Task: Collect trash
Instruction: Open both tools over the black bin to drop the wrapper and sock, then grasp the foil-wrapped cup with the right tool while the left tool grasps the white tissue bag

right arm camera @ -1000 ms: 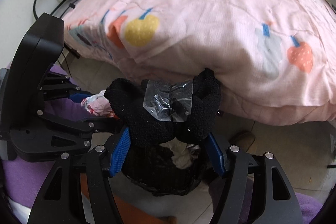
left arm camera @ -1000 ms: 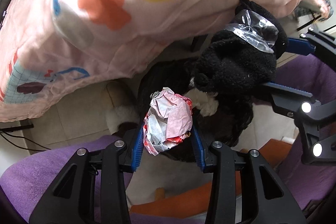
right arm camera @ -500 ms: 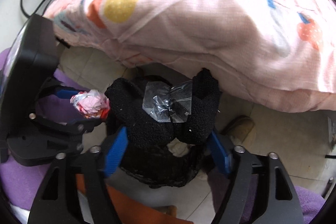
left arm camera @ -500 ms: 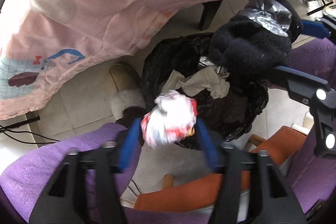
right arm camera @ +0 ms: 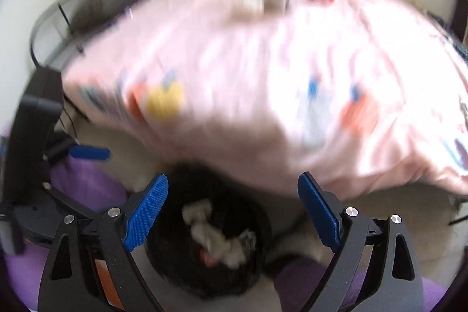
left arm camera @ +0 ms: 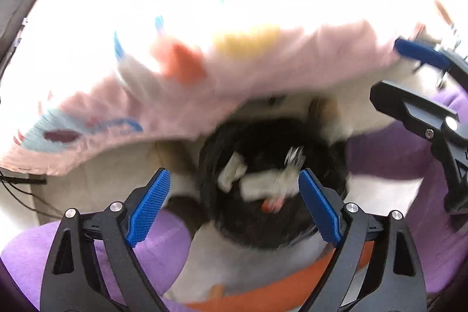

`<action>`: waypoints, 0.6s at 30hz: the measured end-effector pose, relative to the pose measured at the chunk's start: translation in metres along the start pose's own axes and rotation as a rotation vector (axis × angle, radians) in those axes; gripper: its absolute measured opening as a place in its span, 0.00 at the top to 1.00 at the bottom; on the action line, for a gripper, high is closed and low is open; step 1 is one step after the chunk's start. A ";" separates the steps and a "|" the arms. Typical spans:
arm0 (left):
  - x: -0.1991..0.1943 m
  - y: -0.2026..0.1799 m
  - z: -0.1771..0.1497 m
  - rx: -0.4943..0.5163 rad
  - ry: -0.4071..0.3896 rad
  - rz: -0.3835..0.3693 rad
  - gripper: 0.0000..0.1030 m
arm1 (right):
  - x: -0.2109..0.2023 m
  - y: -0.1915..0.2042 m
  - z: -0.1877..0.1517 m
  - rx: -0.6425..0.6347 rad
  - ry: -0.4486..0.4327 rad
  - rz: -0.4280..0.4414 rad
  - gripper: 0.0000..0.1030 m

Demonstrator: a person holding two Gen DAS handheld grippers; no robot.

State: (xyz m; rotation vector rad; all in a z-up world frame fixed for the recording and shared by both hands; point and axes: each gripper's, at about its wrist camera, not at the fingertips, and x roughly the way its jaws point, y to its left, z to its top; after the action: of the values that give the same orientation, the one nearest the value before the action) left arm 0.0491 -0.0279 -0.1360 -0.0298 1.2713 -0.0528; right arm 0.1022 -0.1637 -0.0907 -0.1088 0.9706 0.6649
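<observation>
Both frames are motion-blurred. The left gripper [left arm camera: 232, 196] and right gripper [right arm camera: 234, 206] have just been opening and stand spread, nothing between their blue pads. The crumpled white-and-red trash [left arm camera: 263, 189] lies inside the round black-lined bin [right arm camera: 163, 262] beside the pink patterned quilt [right arm camera: 263, 78].

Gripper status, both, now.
Left gripper: open, empty, jaws just opened above the bin.
Right gripper: open, empty, jaws just opened above it.

Both grippers [left arm camera: 232, 202] [right arm camera: 233, 206] just opened, empty
</observation>
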 end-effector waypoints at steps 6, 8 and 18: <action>-0.038 0.010 0.014 -0.061 -0.266 -0.013 0.09 | -0.025 -0.011 0.026 0.005 -0.197 -0.024 0.16; -0.045 0.014 0.022 -0.071 -0.322 -0.009 0.07 | -0.027 -0.014 0.036 0.008 -0.222 -0.019 0.16; -0.054 0.038 0.071 -0.090 -0.406 -0.009 0.06 | 0.010 -0.036 0.100 0.023 -0.237 -0.036 0.16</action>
State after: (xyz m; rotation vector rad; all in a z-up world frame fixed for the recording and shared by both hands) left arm 0.1022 0.0127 -0.0652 -0.1178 0.8670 0.0037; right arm 0.1988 -0.1504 -0.0483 -0.0264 0.7459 0.6180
